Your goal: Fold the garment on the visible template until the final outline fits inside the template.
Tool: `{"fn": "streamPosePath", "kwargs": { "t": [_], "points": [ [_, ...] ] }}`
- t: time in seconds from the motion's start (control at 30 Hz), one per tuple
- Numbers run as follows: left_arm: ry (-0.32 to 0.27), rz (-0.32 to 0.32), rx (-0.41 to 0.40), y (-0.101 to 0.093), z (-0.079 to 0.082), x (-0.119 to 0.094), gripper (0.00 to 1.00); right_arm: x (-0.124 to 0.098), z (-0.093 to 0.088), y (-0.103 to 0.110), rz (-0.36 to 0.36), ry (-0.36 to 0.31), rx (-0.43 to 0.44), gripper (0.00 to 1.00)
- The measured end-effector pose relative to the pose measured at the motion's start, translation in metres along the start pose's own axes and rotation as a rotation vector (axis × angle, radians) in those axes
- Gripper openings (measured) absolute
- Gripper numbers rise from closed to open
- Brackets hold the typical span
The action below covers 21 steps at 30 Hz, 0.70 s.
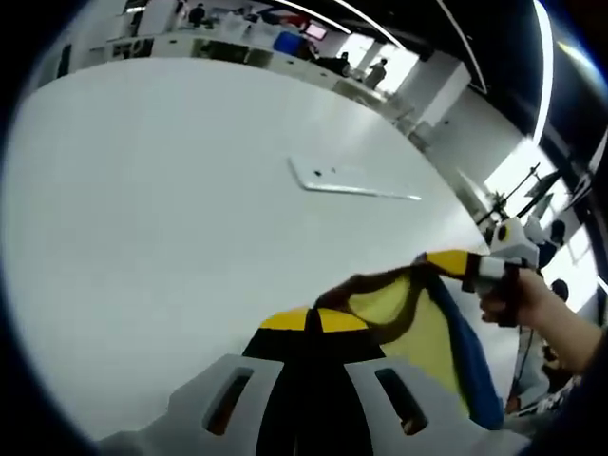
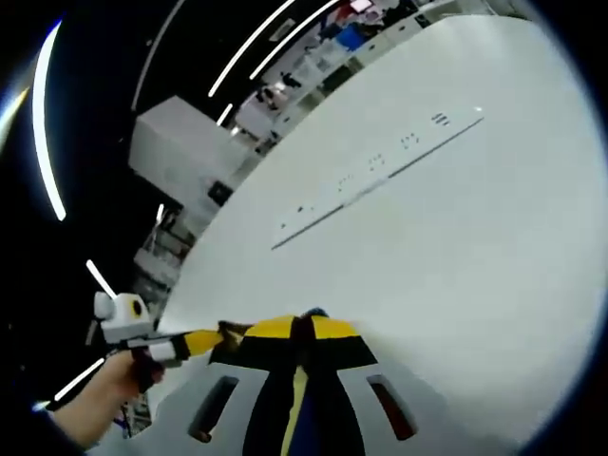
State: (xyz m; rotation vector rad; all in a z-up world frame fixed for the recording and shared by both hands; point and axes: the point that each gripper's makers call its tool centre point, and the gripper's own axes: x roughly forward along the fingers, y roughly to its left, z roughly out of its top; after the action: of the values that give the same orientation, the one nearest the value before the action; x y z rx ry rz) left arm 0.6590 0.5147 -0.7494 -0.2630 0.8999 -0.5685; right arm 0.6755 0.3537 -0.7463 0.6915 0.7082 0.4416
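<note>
Here both tools are clamped on the garment (image 1: 418, 328), a yellow cloth with dark brown trim and a blue side, held up above the white bench (image 1: 190, 237) rather than lying on it. In the left gripper view, the left tool (image 1: 318, 323) has its yellow-tipped jaws pressed together on a dark edge of the cloth, which stretches away to the right tool (image 1: 465, 269), held in a hand (image 1: 518, 299), its yellow tips closed on the far corner. In the right gripper view, the right tool (image 2: 302, 330) pinches the cloth (image 2: 299, 399) between closed jaws, with blue and yellow fabric running down between them; the left tool (image 2: 195, 344) grips a brown edge alongside. A long pale strip (image 1: 351, 180) lies flat on the bench further off.
</note>
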Motion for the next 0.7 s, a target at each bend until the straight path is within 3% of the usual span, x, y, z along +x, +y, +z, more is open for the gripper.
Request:
{"fn": "streamPosePath", "kwargs": {
  "t": [0.37, 0.57, 0.7],
  "points": [
    [0.02, 0.006, 0.001, 0.004, -0.003, 0.005, 0.0, 0.0, 0.001, -0.006, -0.022, 0.007, -0.028, 0.05],
    [0.024, 0.006, 0.0, 0.004, -0.003, 0.006, 0.0, 0.0, -0.006, -0.005, -0.054, 0.047, -0.248, 0.05],
    [0.023, 0.006, -0.001, 0.004, -0.003, 0.007, 0.0, -0.003, -0.012, 0.001, -0.071, 0.06, -0.346, 0.05]
  ]
}}
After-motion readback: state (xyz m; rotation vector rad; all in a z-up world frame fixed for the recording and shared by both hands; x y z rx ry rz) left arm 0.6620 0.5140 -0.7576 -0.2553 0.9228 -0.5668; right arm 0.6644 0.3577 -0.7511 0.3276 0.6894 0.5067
